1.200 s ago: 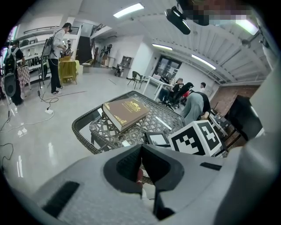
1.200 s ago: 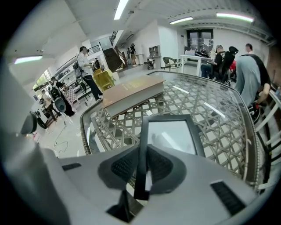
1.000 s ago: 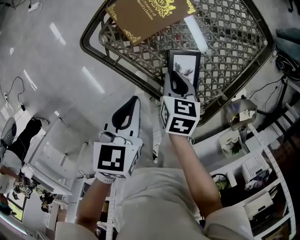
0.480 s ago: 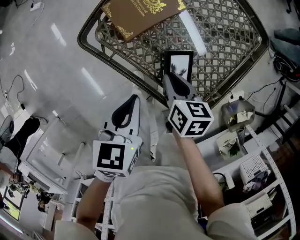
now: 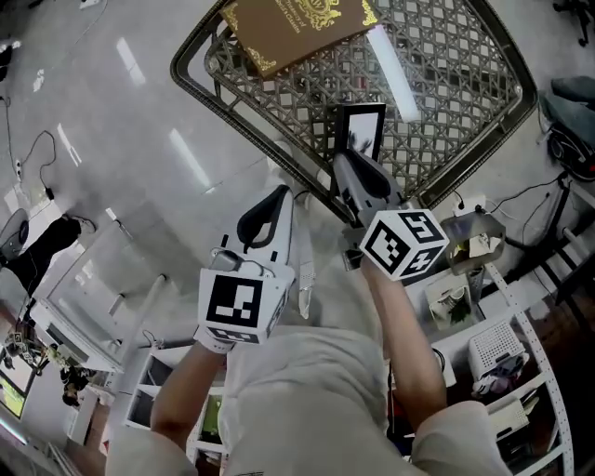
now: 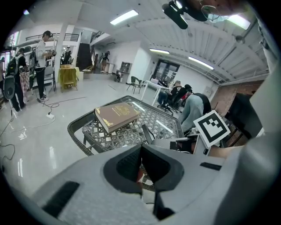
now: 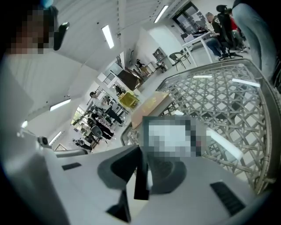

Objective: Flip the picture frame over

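The right gripper (image 5: 358, 175) is clenched on the picture frame (image 5: 362, 131), its jaws pressing on the frame's near, lower edge. In the right gripper view the frame's black edge (image 7: 141, 178) runs straight between the two jaws of the right gripper (image 7: 142, 163). The frame is black-rimmed with a pale picture and stands raised on end over the near edge of the worktop (image 5: 465, 84), a woven lattice of dark cane under a shiny top. Whether the frame's bottom touches the worktop cannot be told.

The left gripper (image 5: 271, 208) hangs to the left of the right one, just off the worktop's near edge and apart from the frame. Its own view shows the jaws of the left gripper (image 6: 141, 151) brought together with nothing between them.

A brown book (image 5: 297, 26) with gold ornament lies flat at the far left of the worktop, well apart from the frame. The same book (image 6: 117, 115) shows in the left gripper view on the lattice worktop (image 6: 163, 124), and the right gripper's marker cube (image 6: 212, 128) appears at the right there.
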`<control>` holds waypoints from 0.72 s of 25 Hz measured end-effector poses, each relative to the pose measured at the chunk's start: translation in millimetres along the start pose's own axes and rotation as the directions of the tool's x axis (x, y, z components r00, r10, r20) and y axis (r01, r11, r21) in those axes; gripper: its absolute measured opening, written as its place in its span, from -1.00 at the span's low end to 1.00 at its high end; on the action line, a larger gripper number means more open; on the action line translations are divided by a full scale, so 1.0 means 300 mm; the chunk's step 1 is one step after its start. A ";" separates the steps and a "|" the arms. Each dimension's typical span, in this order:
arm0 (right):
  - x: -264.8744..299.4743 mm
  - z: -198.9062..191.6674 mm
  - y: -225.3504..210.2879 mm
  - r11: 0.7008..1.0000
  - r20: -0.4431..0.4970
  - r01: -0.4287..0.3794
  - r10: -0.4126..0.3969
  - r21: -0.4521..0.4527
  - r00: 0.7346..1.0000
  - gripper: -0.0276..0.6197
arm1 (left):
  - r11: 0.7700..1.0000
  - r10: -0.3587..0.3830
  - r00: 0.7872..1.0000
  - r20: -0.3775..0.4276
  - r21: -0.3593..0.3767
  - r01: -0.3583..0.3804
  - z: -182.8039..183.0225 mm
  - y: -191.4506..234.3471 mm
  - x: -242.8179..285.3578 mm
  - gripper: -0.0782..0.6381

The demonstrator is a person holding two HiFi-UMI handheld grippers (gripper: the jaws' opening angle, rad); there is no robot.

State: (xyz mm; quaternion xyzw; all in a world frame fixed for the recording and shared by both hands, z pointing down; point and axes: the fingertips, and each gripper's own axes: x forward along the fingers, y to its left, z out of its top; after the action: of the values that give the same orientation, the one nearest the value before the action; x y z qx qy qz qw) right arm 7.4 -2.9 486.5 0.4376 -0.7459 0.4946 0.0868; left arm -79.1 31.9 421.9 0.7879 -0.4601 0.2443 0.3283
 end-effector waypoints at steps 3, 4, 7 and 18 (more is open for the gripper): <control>-0.007 0.019 0.016 0.998 0.008 -0.060 0.060 0.032 0.998 -0.69 | 1.000 -0.003 1.000 0.008 0.010 0.003 0.005 -0.015 0.000 -0.71; -0.007 0.028 0.023 0.996 0.011 -0.083 0.083 0.042 0.996 -0.69 | 1.000 -0.002 1.000 0.012 0.011 0.002 0.009 -0.018 0.000 -0.71; -0.011 0.057 0.043 0.984 0.027 -0.155 0.153 0.089 0.988 -0.69 | 1.000 0.001 1.000 0.018 0.011 -0.001 0.014 -0.024 -0.002 -0.71; 0.012 0.101 0.082 0.895 0.094 -0.353 0.340 0.275 0.936 -0.69 | 1.000 0.010 1.000 0.010 -0.004 -0.009 0.008 -0.029 0.010 -0.71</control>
State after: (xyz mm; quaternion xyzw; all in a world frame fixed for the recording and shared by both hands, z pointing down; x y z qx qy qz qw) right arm -3.7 -26.3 457.3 0.3164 -0.7337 0.5954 -0.0833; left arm -69.8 31.5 419.8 0.7863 -0.4659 0.2412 0.3264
